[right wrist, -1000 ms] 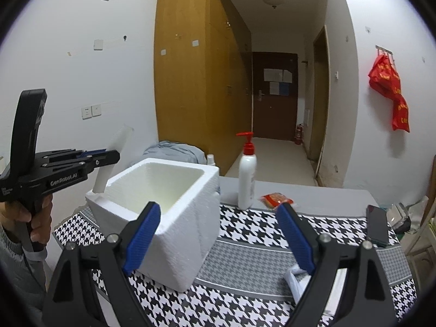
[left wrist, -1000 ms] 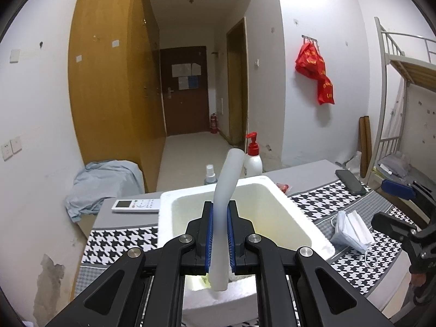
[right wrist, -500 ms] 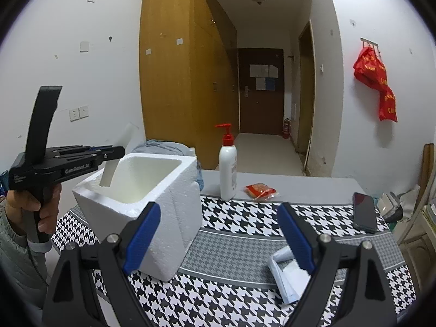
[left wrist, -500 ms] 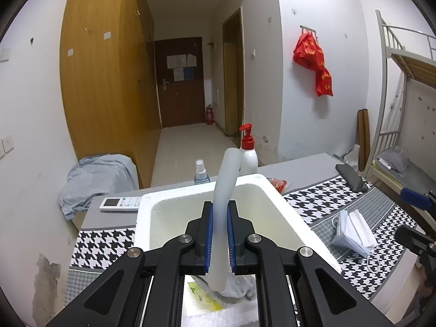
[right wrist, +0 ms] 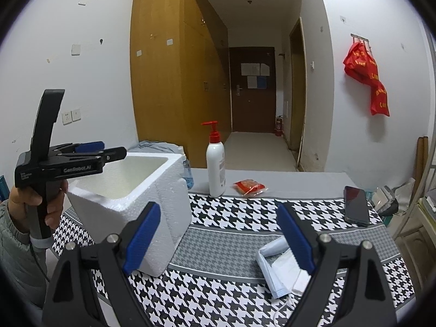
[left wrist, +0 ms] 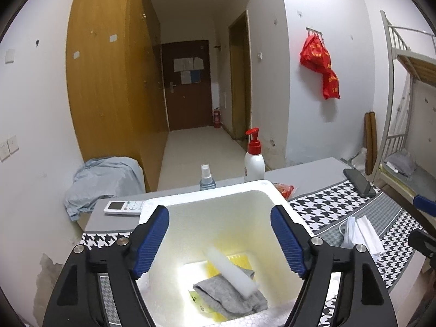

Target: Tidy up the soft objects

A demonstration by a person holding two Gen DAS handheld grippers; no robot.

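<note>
Both grippers, left gripper (left wrist: 219,241) and right gripper (right wrist: 218,241), gape empty; only the left wrist view shows the foam tube (left wrist: 231,272) inside the foam box (left wrist: 207,194).

Foam box (right wrist: 130,190) on table (right wrist: 234,234), at 9 o'clock from pump bottle (right wrist: 216,163). Foam tube (left wrist: 231,272) inside box, on folded cloth (left wrist: 231,297). Masks (right wrist: 283,267) at 4 o'clock from box. Phone (right wrist: 356,204) at 3 o'clock from bottle. Remote (left wrist: 124,207) at box's 10 o'clock.

A grainy white foam box (left wrist: 152,209) holds soft grey cloth (left wrist: 231,297) and a matt foam tube (left wrist: 231,269).
</note>
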